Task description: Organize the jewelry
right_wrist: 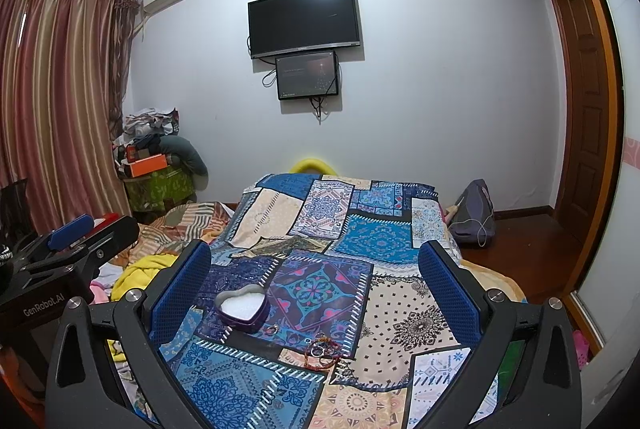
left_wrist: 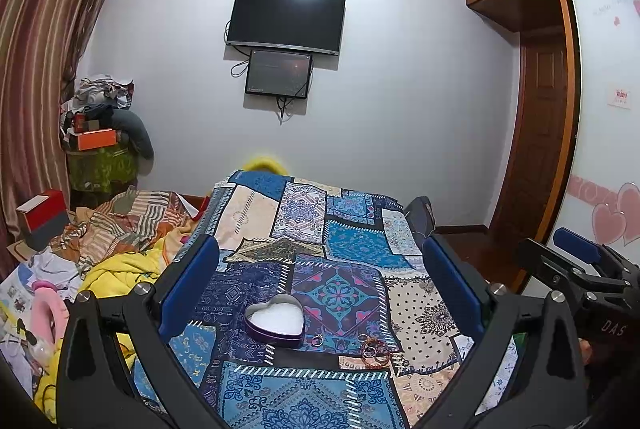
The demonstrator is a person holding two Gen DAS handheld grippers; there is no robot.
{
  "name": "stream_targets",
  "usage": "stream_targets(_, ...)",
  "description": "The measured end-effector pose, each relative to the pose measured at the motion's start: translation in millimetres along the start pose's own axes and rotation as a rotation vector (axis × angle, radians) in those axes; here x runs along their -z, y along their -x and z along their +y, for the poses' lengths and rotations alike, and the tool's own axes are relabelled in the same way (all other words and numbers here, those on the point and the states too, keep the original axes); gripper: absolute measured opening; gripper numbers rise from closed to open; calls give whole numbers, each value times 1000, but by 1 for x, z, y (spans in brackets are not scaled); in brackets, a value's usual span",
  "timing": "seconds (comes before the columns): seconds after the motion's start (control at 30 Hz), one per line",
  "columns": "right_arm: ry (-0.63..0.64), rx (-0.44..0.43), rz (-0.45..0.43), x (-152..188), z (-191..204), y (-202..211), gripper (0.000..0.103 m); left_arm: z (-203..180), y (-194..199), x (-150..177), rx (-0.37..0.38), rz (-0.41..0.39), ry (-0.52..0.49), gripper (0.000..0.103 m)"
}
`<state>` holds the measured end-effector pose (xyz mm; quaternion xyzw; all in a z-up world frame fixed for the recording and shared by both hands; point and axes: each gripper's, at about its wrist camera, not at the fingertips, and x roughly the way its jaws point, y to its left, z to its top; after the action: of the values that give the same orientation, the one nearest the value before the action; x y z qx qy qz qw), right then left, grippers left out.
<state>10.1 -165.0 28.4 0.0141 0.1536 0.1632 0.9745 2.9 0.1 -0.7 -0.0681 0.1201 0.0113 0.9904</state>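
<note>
Bedroom: patchwork cloth (left_wrist: 352, 249) over the bed, TV (left_wrist: 285, 20) on wall. Heart tin (left_wrist: 274, 323) on cloth, ring (left_wrist: 317, 340) beside, bracelets (left_wrist: 374, 347) near. Left gripper (left_wrist: 320, 269) and right gripper (right_wrist: 314, 269) hover above, fingers spread, empty.

A purple heart-shaped metal tin (left_wrist: 274, 321) sits open on the patchwork cloth, with white padding inside. A small silver ring (left_wrist: 317, 340) lies flat at the tin's 4 o'clock, just beside its wall. Farther out at 4 o'clock lies a little heap of orange-red string bracelets and rings (left_wrist: 372, 349), all tangled together.
</note>
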Motion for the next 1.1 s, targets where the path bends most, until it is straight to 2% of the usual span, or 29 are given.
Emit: stream_targets(1.1,0,-3,4,3,2,-5,103,3,2,-2,-3,-1,3,102)
